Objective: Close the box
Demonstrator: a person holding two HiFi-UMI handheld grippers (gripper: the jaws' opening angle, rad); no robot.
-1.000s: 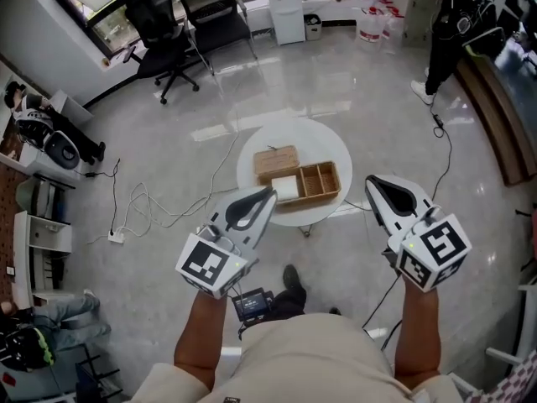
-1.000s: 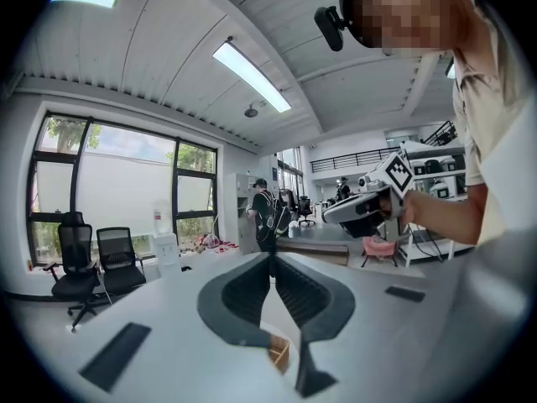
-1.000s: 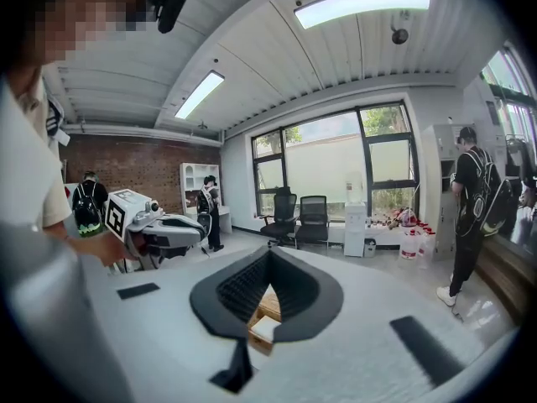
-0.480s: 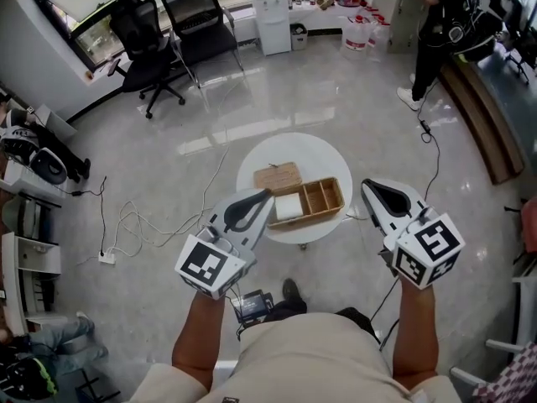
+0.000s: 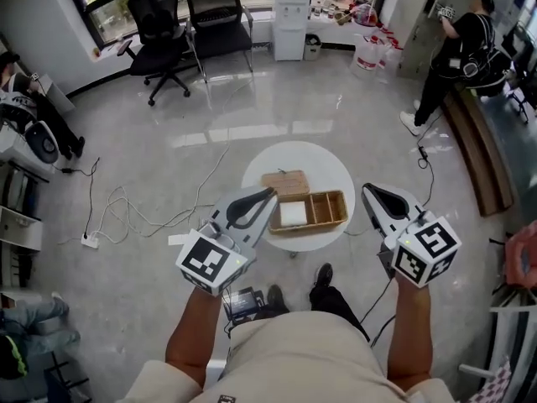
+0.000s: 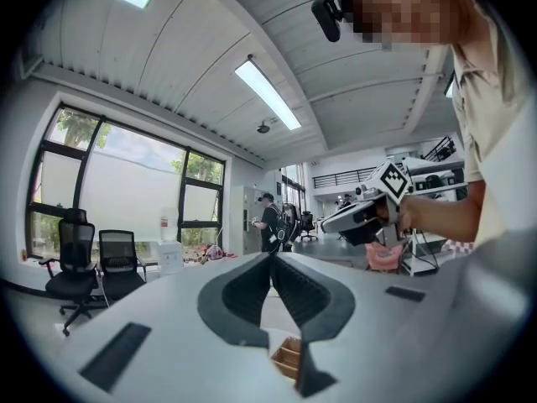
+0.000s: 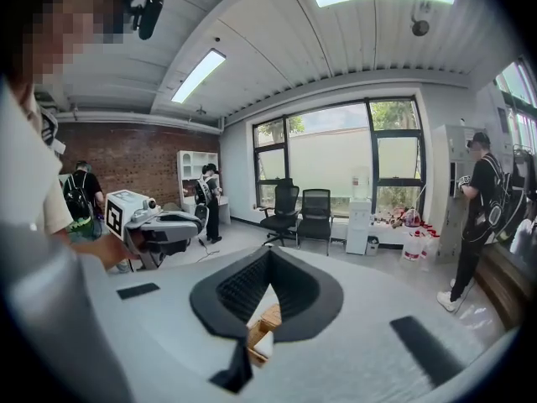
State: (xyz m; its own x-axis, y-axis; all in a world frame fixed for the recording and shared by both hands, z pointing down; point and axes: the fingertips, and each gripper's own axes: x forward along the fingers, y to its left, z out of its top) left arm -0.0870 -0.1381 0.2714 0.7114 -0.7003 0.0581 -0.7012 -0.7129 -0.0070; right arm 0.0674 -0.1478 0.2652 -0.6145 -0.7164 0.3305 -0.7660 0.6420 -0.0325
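A wooden box with several compartments stands on the round white table, well below my grippers. Its flat lid lies open behind the left end. A white pad fills the left compartment. My left gripper hovers high over the table's left side, shut and empty. My right gripper hangs to the right of the table, also shut with nothing in it. In the left gripper view a corner of the box shows below the left gripper. In the right gripper view the box shows under the right gripper.
Two black office chairs and a white water dispenser stand at the far wall. Cables trail over the floor left of the table. A person stands at the back right beside a long wooden bench.
The table and box have slid a little lower and rightward in the head view as the camera moved. Both grippers keep their raised pose and stay shut.
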